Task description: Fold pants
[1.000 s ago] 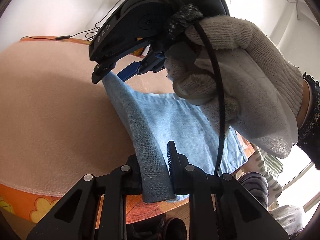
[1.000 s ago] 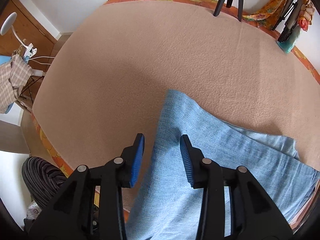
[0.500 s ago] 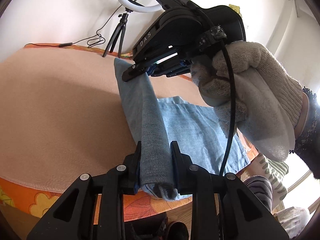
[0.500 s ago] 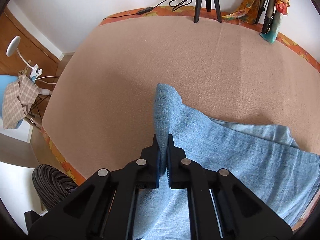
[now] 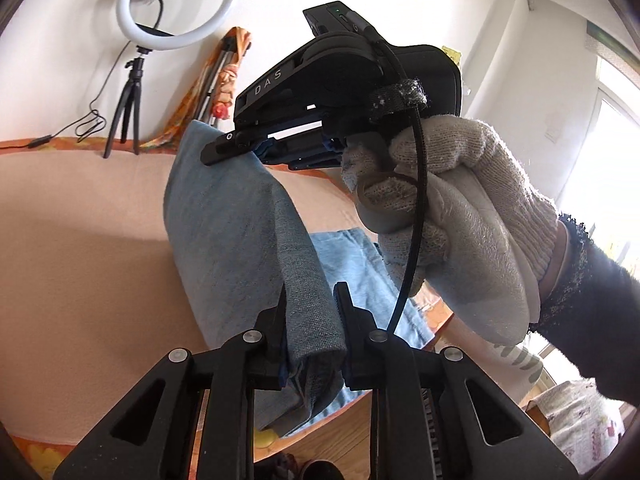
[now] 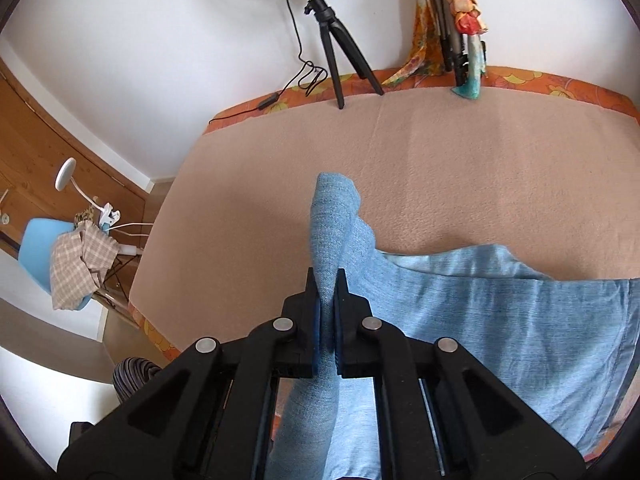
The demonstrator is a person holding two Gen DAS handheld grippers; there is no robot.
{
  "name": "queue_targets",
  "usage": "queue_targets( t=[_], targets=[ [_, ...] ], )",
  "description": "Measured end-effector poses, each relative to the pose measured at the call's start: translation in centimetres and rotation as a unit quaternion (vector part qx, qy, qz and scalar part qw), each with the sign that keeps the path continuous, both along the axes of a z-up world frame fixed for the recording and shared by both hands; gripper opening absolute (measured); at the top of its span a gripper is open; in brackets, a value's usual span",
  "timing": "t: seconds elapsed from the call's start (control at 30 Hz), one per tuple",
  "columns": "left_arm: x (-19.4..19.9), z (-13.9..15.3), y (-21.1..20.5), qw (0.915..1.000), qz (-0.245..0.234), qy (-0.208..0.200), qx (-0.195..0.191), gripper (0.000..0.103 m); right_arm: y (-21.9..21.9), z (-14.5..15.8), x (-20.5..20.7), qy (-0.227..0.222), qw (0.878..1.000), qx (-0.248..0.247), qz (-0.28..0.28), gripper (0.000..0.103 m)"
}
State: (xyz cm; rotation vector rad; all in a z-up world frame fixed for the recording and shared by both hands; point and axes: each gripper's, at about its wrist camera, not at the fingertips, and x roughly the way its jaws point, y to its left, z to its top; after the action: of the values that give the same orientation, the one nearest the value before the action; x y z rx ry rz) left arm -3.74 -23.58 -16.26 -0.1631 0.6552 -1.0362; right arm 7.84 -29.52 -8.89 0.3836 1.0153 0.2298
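Light blue denim pants (image 5: 240, 232) lie partly on the peach blanket-covered table (image 5: 80, 240). My left gripper (image 5: 310, 304) is shut on one end of the pants' edge and holds it above the table. My right gripper (image 6: 327, 280) is shut on the other end of that edge; it shows in the left wrist view (image 5: 236, 148) in a white-gloved hand. The edge is lifted and stretched between both grippers. The rest of the pants (image 6: 500, 312) still rests on the table to the right.
A ring light on a black tripod (image 6: 332, 40) stands at the table's far edge with a cable. Folded tripods wrapped in floral cloth (image 6: 452, 20) lean against the wall. A blue chair with checked cloth (image 6: 72, 264) stands left of the table.
My right gripper closed on the pants' edge. Both grippers then rose, lifting the edge off the table and up toward the far wall.
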Motion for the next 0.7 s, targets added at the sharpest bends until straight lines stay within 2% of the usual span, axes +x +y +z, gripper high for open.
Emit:
queue_targets(
  t=[0.43,0.7],
  targets=[
    [0.0,-0.5,-10.6,0.9949,-0.098,0.022,-0.008,0.016,-12.2,0.1,-4.1,-0.002,0.997,-0.019,-0.080,0.006],
    [0.0,-1.7,-15.9,0.9860,-0.162,0.029,0.024,0.016,-18.6,-2.0,-6.6,0.017,0.991,-0.027,-0.127,0.006]
  ],
)
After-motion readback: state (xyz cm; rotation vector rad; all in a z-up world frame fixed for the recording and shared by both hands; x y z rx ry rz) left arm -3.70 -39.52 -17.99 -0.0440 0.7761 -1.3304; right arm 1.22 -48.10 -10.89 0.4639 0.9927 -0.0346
